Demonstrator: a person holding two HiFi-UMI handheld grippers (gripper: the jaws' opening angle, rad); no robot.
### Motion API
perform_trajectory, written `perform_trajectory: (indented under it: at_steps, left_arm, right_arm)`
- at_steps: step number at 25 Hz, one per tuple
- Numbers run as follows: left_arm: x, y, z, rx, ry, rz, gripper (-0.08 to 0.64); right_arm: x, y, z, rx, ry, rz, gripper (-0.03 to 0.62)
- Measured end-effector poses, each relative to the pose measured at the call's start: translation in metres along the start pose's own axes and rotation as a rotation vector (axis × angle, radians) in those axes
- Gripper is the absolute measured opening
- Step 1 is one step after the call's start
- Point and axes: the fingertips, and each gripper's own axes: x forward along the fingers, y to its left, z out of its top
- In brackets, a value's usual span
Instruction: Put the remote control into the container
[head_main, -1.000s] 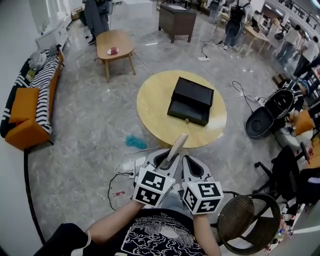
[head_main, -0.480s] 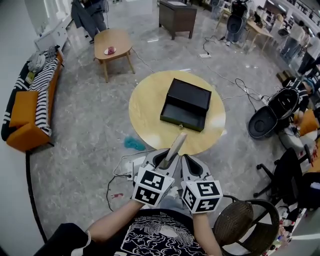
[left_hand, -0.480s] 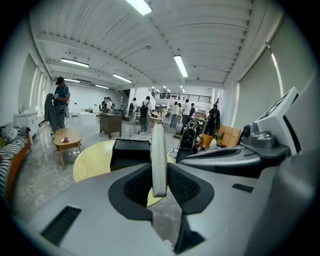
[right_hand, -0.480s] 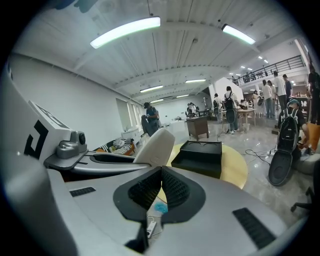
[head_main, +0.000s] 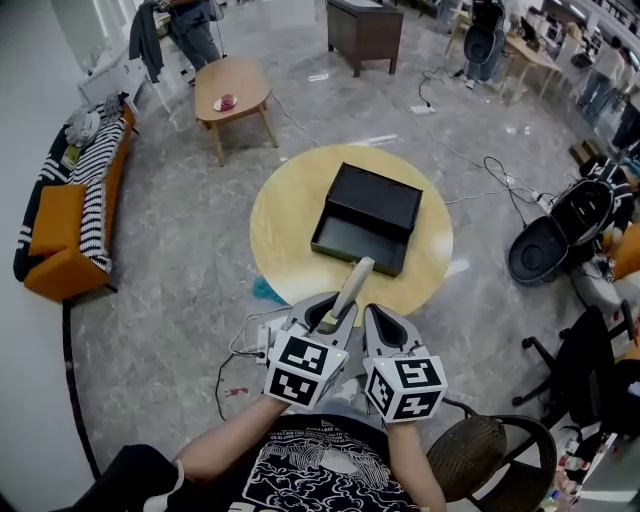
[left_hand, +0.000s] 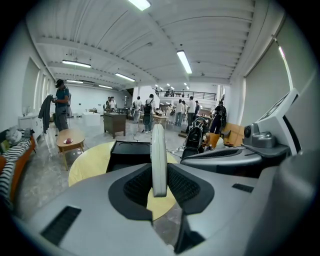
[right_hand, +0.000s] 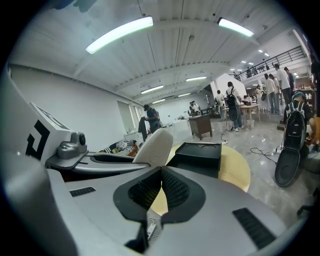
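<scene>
you've stepped closer to the table (head_main: 280, 215) and its open container (head_main: 365, 222), with your left gripper (head_main: 332, 312) still clamped on the remote control (head_main: 355, 280) and the right gripper (head_main: 380, 318) closed and empty, so reaching in looks next.

No writing, brand or number can be read from here. The white print on the person's black shirt (head_main: 310, 468), at six o'clock in the head view, is too small to make out. The cubes on the left gripper (head_main: 330, 305) and right gripper (head_main: 379, 313) bear only black-and-white square patterns.
</scene>
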Motion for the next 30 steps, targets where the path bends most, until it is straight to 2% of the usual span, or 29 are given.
perform_trajectory:
  at_steps: [9, 16, 22, 30]
  left_arm:
    - [0.031, -0.007, 0.02, -0.011, 0.008, 0.059, 0.1]
    - [0.042, -0.014, 0.03, 0.001, 0.009, 0.073, 0.1]
    - [0.047, -0.015, 0.032, 0.0, 0.008, 0.071, 0.1]
    - [0.057, -0.008, 0.032, 0.01, 0.021, 0.03, 0.1]
  right_arm:
    - [0.007, -0.035, 0.014, 0.007, 0.009, 0.058, 0.023]
    - [0.007, -0.049, 0.023, 0.009, -0.003, 0.076, 0.023]
    - [0.009, -0.054, 0.026, 0.005, -0.004, 0.072, 0.023]
    - [0.017, -0.058, 0.03, 0.008, -0.009, 0.043, 0.023]
